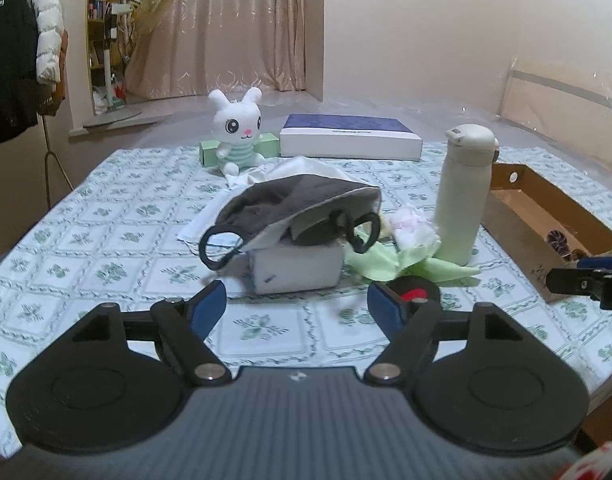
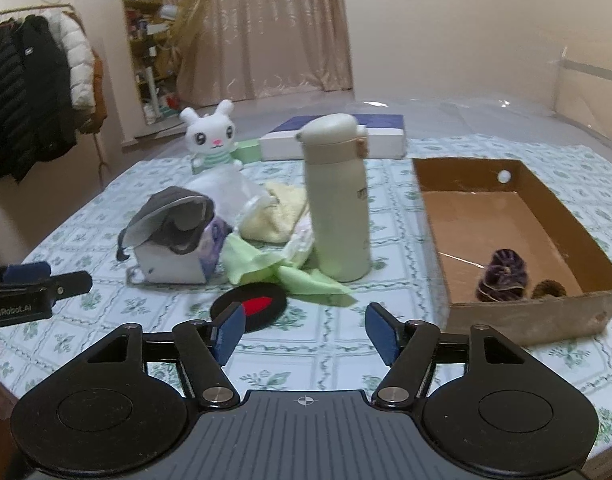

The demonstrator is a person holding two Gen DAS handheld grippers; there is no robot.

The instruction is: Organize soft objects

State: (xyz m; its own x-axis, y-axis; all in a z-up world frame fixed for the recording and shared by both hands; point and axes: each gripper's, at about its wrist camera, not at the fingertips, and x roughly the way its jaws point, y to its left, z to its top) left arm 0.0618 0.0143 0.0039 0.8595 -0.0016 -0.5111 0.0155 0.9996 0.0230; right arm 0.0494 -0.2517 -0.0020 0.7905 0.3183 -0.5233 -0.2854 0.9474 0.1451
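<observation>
While both tools hang over the near edge of the counter, each one stands open with nothing between its blue pads. Far to the left sits a white bunny toy, soft and light, well apart from the tools. Next comes a grey cloth mask draped over a small white box; it looks floppy and very light, so I think its black ear loop is a good place to pinch. Just right of it lies a thin green cloth, limp and easy to bunch up, with a yellow cloth behind it. A round black and red patch lies flat, close in front of the right tool; being so flat, it may be hard to pick up except at its edge. A tall cream bottle stands upright in the middle; it is hard, not soft, and could tip if bumped. On the far right is an open cardboard box, with a dark purple fuzzy thing already inside. The left tool points down a bit at the mask. The right tool tilts down the same way toward the patch.
</observation>
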